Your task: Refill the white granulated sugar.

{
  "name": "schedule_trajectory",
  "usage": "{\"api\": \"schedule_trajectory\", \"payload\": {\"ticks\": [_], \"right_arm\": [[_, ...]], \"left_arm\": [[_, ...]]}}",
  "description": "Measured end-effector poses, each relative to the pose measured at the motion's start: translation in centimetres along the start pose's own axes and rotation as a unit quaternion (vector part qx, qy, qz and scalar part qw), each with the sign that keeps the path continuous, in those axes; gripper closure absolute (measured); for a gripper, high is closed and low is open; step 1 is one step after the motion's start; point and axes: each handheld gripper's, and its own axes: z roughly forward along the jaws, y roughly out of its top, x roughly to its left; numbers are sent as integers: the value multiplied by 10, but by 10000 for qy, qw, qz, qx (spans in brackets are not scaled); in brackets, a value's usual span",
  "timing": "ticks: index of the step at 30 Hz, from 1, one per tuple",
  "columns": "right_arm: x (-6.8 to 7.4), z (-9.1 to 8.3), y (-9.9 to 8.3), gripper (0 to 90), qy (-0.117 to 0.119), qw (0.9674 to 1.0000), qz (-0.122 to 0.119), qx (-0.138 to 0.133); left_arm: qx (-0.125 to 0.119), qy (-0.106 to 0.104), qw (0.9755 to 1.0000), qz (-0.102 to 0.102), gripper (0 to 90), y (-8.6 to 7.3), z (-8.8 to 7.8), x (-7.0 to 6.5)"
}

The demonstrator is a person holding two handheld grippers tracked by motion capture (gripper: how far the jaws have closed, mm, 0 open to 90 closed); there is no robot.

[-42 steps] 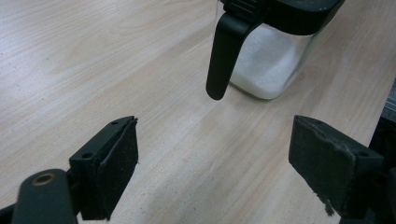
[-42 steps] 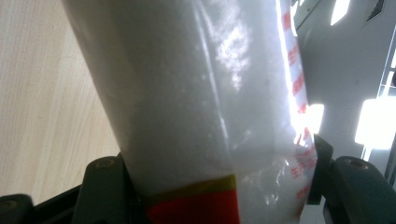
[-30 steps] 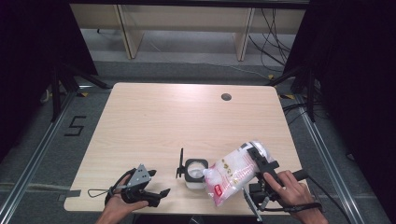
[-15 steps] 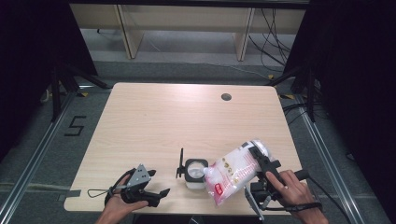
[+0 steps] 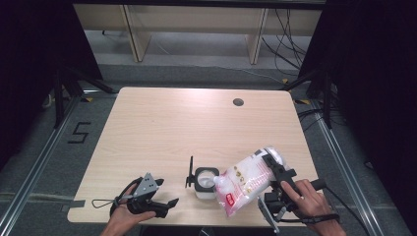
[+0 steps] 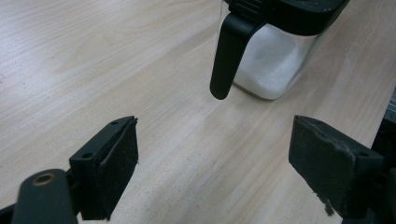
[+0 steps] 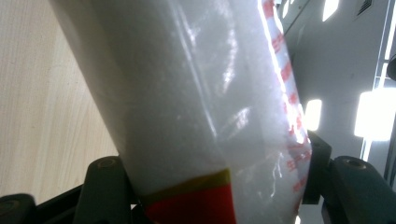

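Observation:
A plastic bag of white powder [image 5: 244, 183] with red print is tilted, its lower end leaning over a small glass jar [image 5: 205, 183] near the table's front edge. My right gripper [image 5: 269, 172] is shut on the bag's upper part; in the right gripper view the bag [image 7: 187, 107] sits pinched between both jaws of that gripper [image 7: 215, 186]. The jar [image 6: 268, 65] holds white powder and has a black top with a black flap [image 6: 229, 51] hanging off it. My left gripper [image 5: 167, 192] rests at the front left, open and holding nothing [image 6: 215, 172], pointing at the jar.
The wooden table [image 5: 196, 128] has a round cable hole [image 5: 238, 102] at the back right. A cable loop [image 5: 101, 202] trails left of the left hand. The jar and bag stand close to the front edge.

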Motion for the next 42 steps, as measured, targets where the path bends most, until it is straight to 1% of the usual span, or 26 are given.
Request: {"api": "schedule_trajectory", "payload": {"ticks": [2, 3, 4, 6, 8, 9, 14, 15, 17, 19, 20, 21, 22, 24, 25, 27, 29, 30, 31, 32, 34, 37, 38, 40, 41, 42], "right_arm": [[1, 0, 0, 405, 65, 9999, 104, 52], [2, 1, -1, 406, -32, 9999, 132, -53], [1, 0, 0, 405, 31, 9999, 106, 44], [-2, -1, 0, 405, 28, 10000, -38, 35], [0, -1, 0, 406, 35, 9999, 139, 38], [-2, -1, 0, 406, -9, 10000, -44, -3], [-2, -2, 1, 407, -6, 10000, -56, 56], [-2, -2, 1, 408, 33, 10000, -78, 46], [-1, 0, 0, 408, -17, 10000, -26, -30], [3, -1, -1, 409, 9, 9998, 202, 75], [1, 0, -1, 409, 8, 10000, 46, -9], [2, 1, -2, 410, 21, 9999, 86, -79], [4, 0, -2, 410, 47, 9996, 270, 4], [4, 1, -2, 410, 21, 9997, 255, -19], [4, 1, -2, 410, 21, 9997, 257, -19], [2, 0, -2, 411, -30, 9999, 123, -75], [2, 0, -2, 411, 19, 9999, 155, -28], [5, 1, -2, 411, 37, 9995, 301, -23], [6, 1, -2, 411, 20, 9995, 324, -40], [5, 2, -2, 411, 6, 9997, 248, -64], [5, 2, -2, 412, 43, 9998, 205, -33], [5, 2, -1, 412, 49, 9998, 180, -28], [3, 2, -1, 412, 0, 10000, 58, -72], [6, 2, -1, 412, 78, 9997, 248, 0], [4, 2, -1, 412, 7, 10000, 77, -61], [3, 2, -1, 412, 10, 10000, 49, -55]], "left_arm": [[89, 58, 9999, 20, 154, 0, -1, 1], [82, 57, 9999, 17, 154, 0, -1, 1], [71, 52, 10000, 13, 154, 0, -1, 1], [-9, 15, 10000, -1, 154, 0, 0, 0], [60, 53, 10000, -11, 154, 0, 0, 0], [-28, 5, 10000, -23, 154, 0, 0, 0], [83, 58, 9999, 28, 154, 0, -1, 1], [-57, -2, 10000, -61, 154, 0, 0, -1], [14, 28, 10000, -51, 154, 0, 0, 0], [31, 32, 10000, -18, 154, 0, -1, 0], [-3, 10, 10000, -53, 154, 0, 0, -1], [0, 8, 10000, -48, 154, 0, 0, 0], [-1, 10, 10000, -53, 154, 0, 0, 0], [97, 33, 9999, 76, 154, 1, -2, 2], [3, 14, 10000, -41, 154, 0, -1, 0], [28, -22, 10000, -53, 154, 0, -1, 0], [75, -3, 9999, 77, 154, 1, -2, 2], [-16, -13, 10000, -35, 154, 0, -1, 0], [22, -38, 10000, -69, 154, 0, -1, 0], [-40, -35, 9999, -87, 154, 0, 0, -1], [92, -22, 9999, 35, 154, 1, -2, 2], [11, -25, 10000, -73, 154, 0, -1, 0], [97, -19, 9999, 53, 154, 0, -2, 2], [64, 3, 10000, 33, 154, 0, -2, 1], [1, -30, 10000, -84, 154, 0, 0, 0], [-28, -34, 10000, -80, 154, 0, 0, -1]]}}
